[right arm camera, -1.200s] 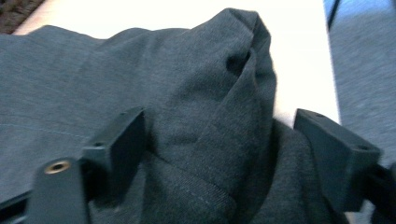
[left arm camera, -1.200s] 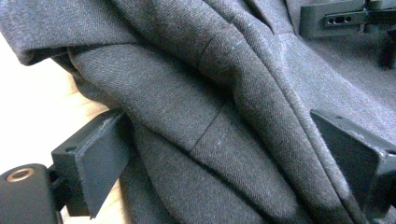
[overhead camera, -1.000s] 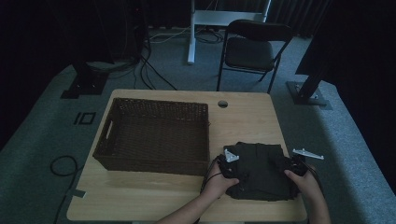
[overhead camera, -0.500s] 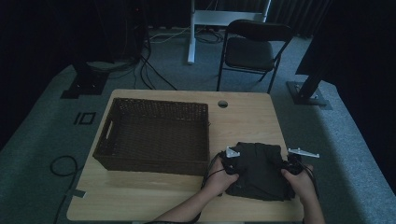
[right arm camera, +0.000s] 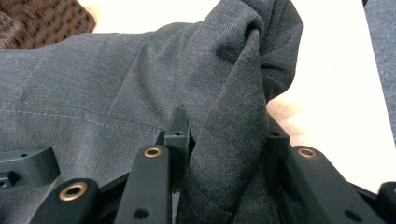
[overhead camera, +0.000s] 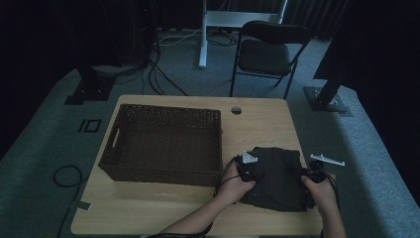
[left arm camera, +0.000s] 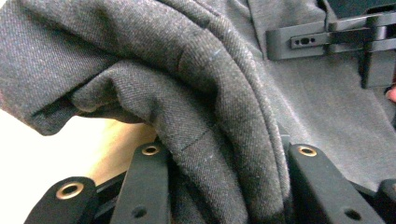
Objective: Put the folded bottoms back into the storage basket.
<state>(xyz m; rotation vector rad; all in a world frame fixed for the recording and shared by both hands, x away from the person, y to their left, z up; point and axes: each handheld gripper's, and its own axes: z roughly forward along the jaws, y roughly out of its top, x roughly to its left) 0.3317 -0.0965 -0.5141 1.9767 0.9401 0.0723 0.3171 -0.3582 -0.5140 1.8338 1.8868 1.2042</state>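
Observation:
A folded dark grey garment (overhead camera: 277,178) lies at the near right of the wooden table (overhead camera: 148,208). My left gripper (overhead camera: 246,171) holds its left edge and my right gripper (overhead camera: 313,174) its right edge. In the left gripper view a thick bundle of grey cloth (left arm camera: 196,107) is pinched between the black jaws of my left gripper (left arm camera: 224,154), lifted off the tabletop (left arm camera: 42,154). In the right gripper view my right gripper (right arm camera: 229,135) clamps a raised fold of the cloth (right arm camera: 224,93). Both pairs of jaws have just been closing on the fabric.
A dark wicker basket (overhead camera: 166,144) stands left of the garment, close to my left hand. A cable hole (overhead camera: 236,110) sits at the table's far edge. A folding chair (overhead camera: 270,52) stands beyond the table. The right table edge lies just past my right hand.
Both grippers have closed on the garment's sides and risen slightly. The garment has bunched up and looks narrower than a second ago.

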